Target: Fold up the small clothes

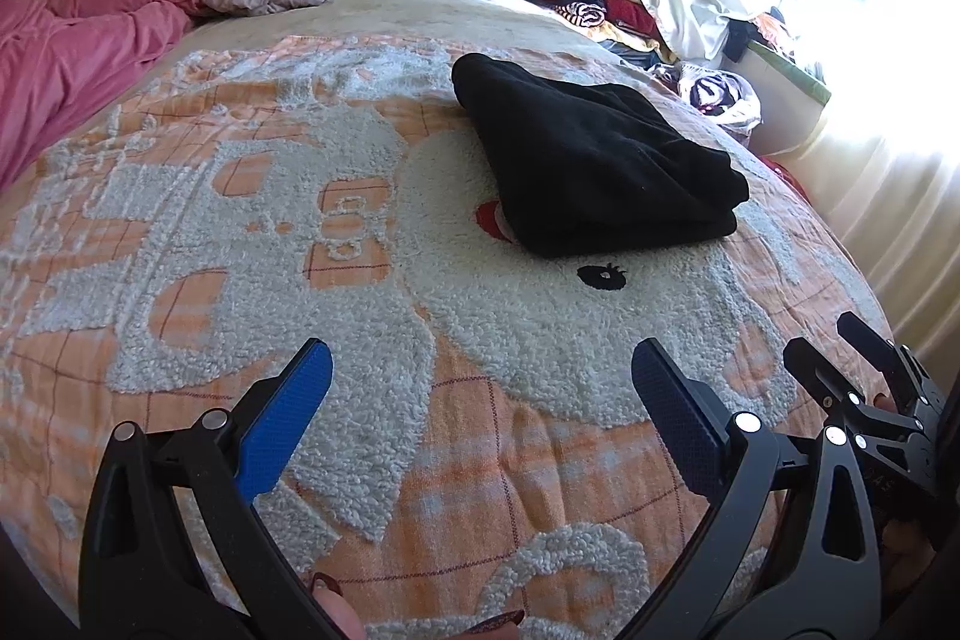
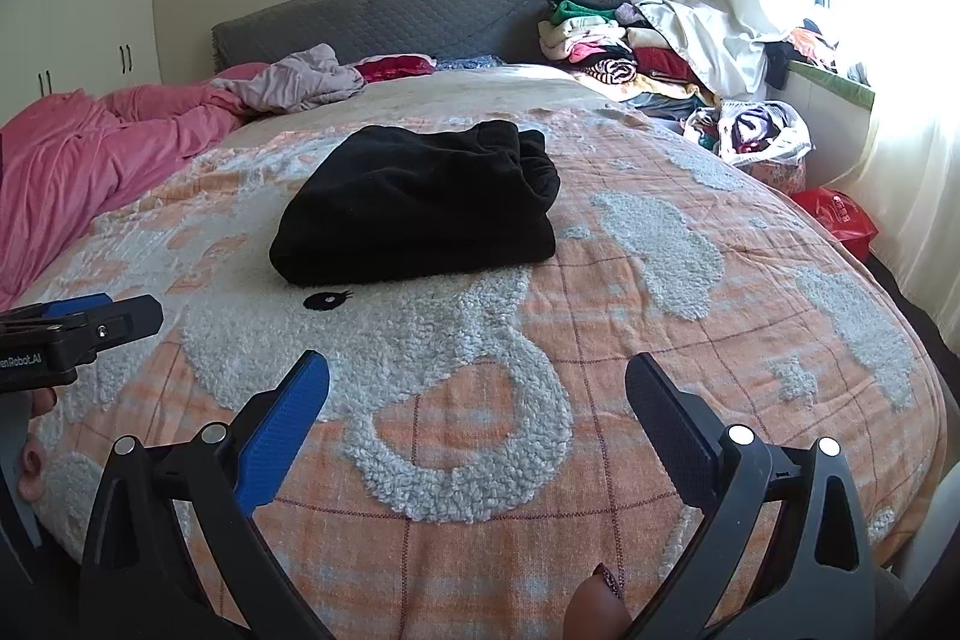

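Observation:
A black garment [image 1: 594, 160] lies folded into a thick rectangle on the orange and white fleecy bedspread [image 1: 300, 232]; it also shows in the right wrist view [image 2: 420, 202]. My left gripper [image 1: 480, 370] is open and empty, hovering over the bedspread short of the garment. My right gripper [image 2: 477, 382] is open and empty, also short of the garment. The right gripper shows at the right edge of the left wrist view [image 1: 840, 346], and the left gripper at the left edge of the right wrist view [image 2: 108, 310].
A pile of folded clothes [image 2: 612, 46] sits at the bed's far right by the grey headboard [image 2: 384, 16]. A pink duvet [image 2: 90, 160] and a crumpled mauve cloth [image 2: 300, 82] lie far left. A bag of clothes [image 2: 756, 130] and a red bag [image 2: 840, 217] stand by the curtained window.

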Demonstrator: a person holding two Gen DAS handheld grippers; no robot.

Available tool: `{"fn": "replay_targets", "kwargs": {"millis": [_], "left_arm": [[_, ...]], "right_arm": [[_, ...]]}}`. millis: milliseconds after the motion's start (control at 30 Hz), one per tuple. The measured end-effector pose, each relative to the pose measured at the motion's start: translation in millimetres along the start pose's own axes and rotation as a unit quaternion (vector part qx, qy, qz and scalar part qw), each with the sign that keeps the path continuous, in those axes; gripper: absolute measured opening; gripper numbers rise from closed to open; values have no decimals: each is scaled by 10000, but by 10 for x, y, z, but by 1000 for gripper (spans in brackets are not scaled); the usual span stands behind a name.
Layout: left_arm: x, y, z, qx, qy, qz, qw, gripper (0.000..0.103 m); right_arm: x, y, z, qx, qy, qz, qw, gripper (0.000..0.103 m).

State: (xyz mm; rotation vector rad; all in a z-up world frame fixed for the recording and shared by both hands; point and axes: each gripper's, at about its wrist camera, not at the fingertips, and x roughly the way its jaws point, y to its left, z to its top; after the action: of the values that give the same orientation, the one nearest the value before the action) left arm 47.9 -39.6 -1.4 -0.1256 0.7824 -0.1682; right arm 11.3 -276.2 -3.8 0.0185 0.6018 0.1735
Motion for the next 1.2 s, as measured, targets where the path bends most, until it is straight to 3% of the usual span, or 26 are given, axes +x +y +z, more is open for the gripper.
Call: {"fn": "replay_targets", "kwargs": {"millis": [1200], "left_arm": [[-15, 9, 1, -60, 9, 65, 10000, 94]], "right_arm": [[9, -94, 3, 161, 26, -57, 9999, 99]]}}
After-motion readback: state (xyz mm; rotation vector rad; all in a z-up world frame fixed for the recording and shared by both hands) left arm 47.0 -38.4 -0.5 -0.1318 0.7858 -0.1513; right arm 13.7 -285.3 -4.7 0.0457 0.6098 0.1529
